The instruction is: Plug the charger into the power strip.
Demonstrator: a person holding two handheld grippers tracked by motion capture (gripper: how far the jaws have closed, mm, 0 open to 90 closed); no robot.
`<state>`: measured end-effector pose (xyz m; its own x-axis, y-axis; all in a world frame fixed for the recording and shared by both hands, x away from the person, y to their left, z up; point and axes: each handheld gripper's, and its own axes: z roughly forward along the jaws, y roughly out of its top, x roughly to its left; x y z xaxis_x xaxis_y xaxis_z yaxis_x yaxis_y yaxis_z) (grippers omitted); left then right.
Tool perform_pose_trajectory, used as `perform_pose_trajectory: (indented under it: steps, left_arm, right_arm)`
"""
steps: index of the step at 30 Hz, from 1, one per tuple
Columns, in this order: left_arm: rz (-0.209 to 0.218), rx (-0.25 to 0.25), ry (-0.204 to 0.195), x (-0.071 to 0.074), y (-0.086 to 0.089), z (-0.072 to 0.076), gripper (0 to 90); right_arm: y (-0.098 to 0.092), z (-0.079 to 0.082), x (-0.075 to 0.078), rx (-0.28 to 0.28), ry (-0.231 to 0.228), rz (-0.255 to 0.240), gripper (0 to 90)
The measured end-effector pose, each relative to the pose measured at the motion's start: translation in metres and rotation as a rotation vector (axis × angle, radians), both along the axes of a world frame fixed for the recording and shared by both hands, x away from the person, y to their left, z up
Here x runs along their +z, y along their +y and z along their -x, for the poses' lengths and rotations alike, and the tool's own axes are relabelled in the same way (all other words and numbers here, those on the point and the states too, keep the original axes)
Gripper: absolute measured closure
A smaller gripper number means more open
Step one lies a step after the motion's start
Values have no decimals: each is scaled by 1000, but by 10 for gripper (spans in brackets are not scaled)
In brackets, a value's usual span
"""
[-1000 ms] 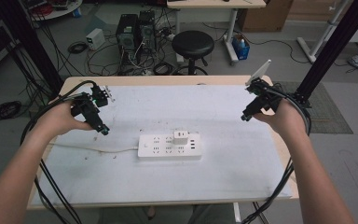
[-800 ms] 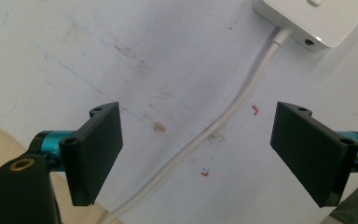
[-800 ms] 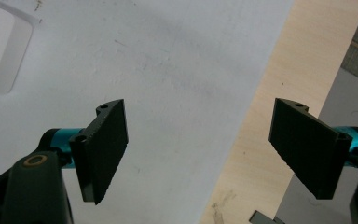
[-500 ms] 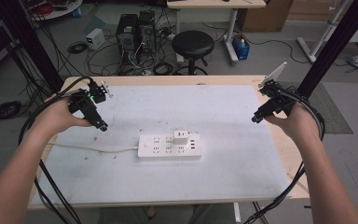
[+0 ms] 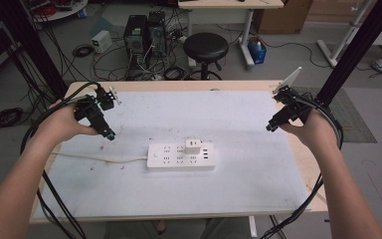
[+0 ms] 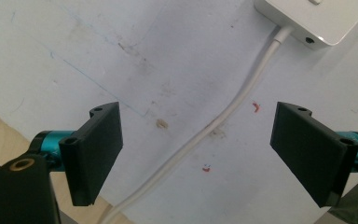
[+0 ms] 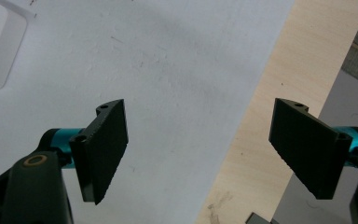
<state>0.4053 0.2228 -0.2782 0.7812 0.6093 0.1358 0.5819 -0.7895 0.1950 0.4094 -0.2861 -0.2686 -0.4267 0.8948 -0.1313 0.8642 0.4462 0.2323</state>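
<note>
your white-topped table (image 5: 238, 189) in a cable-strewn room, power strip (image 5: 180, 156) mid-table, stool (image 5: 206, 48) beyond, your left gripper (image 6: 198, 154) and right gripper (image 7: 200, 149) both jaws apart

One surface (image 5: 258, 199) in play, covered by one white sheet (image 5: 179, 194). On it, one power strip (image 5: 179, 157), one white adapter (image 5: 193, 147) plugged into it, and one cord (image 5: 99, 158) trailing off its end. Two claws over the sheet: left claw (image 5: 110, 135), right claw (image 5: 270, 127), each spread wide with two black jaws apart. Beyond the surface, one round stool (image 5: 206, 47) and two computer towers (image 5: 145, 30) on the floor.
</note>
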Motion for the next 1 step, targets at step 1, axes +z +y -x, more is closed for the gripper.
perform_pose_trajectory:
  steps: [1]
  left_arm:
    - [-3, 0, 1, 0, 0, 0, 168]
  right_arm:
    - [0, 0, 0, -1, 1, -1, 192]
